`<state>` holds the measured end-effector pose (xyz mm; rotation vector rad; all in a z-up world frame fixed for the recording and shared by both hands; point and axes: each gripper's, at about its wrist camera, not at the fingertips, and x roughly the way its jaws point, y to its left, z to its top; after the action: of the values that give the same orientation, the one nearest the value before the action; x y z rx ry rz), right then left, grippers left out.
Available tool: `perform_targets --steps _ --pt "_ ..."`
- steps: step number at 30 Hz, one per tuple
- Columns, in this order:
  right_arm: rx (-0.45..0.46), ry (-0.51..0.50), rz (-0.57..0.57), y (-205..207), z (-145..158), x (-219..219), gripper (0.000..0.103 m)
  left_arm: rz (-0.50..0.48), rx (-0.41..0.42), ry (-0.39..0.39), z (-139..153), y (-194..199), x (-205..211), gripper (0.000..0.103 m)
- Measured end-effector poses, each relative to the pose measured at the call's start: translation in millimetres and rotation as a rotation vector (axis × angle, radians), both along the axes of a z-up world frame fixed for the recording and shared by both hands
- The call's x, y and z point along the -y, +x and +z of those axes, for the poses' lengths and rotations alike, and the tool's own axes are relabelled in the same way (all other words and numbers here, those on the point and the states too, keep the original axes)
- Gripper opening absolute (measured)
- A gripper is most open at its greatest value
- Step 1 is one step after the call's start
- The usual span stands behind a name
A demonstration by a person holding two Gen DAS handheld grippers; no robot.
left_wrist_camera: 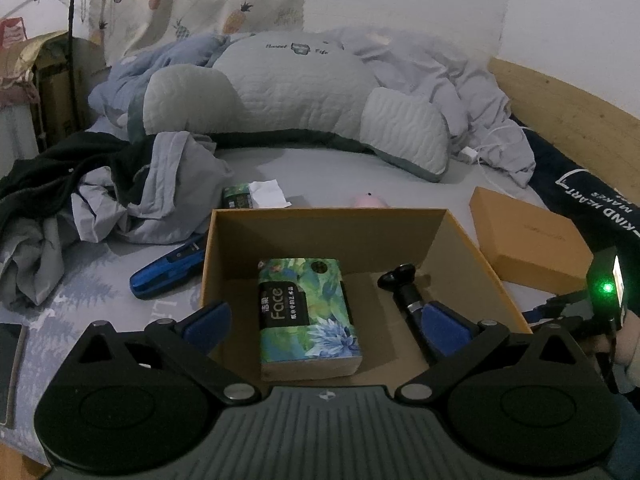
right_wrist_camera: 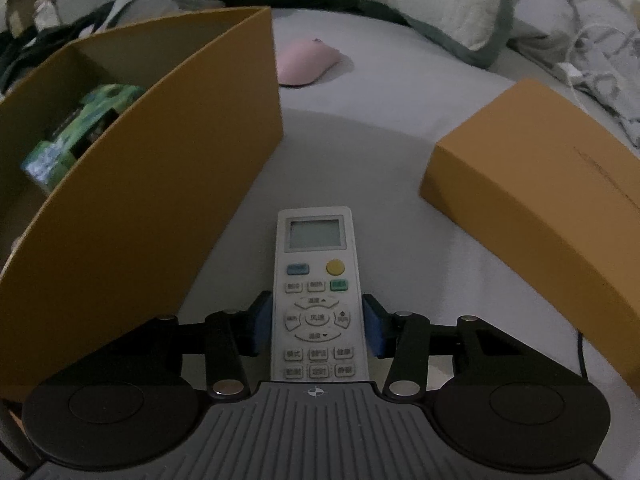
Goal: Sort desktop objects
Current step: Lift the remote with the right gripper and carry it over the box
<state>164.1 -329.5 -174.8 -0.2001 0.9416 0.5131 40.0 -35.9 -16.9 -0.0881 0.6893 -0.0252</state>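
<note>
Cardboard, mustard-brown, makes the open box [left_wrist_camera: 224, 236] on the bed; inside it lie a green tissue pack [left_wrist_camera: 308, 316] and, to its right, a black handheld tool [left_wrist_camera: 404, 288]. Over the box's near edge the left gripper [left_wrist_camera: 326, 322] hangs spread wide, holding nothing. Just right of the box, the right gripper [right_wrist_camera: 318, 326] has closed its blue pads on a white remote [right_wrist_camera: 316, 296]. Beyond the box lies a pink mouse [right_wrist_camera: 308, 62].

Green floral tissue pack [left_wrist_camera: 308, 312], white remote [right_wrist_camera: 316, 296], pink mouse [right_wrist_camera: 306, 62], ochre box [left_wrist_camera: 460, 240]
</note>
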Motion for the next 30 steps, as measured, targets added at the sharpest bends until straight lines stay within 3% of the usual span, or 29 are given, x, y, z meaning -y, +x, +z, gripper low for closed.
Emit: perform_targets --steps 9,16,25,30 --pt "0.07 0.06 -0.073 -18.2 39.6 15.2 0.05 -0.006 0.034 -0.034 5.5 -12.9 -6.7 0.103" --pt "0.16 0.116 -0.097 -33.7 98.5 11.5 0.05 0.0 0.065 -0.058 10.5 -26.1 -20.7 0.103" --pt "0.226 0.217 -0.035 -45.1 177.5 -34.6 0.05 0.031 0.097 -0.062 13.4 -43.1 -45.3 0.103" --pt "0.237 0.249 0.02 -48.1 197.5 -72.9 0.05 0.052 0.118 -0.063 16.3 -52.1 -59.7 0.103"
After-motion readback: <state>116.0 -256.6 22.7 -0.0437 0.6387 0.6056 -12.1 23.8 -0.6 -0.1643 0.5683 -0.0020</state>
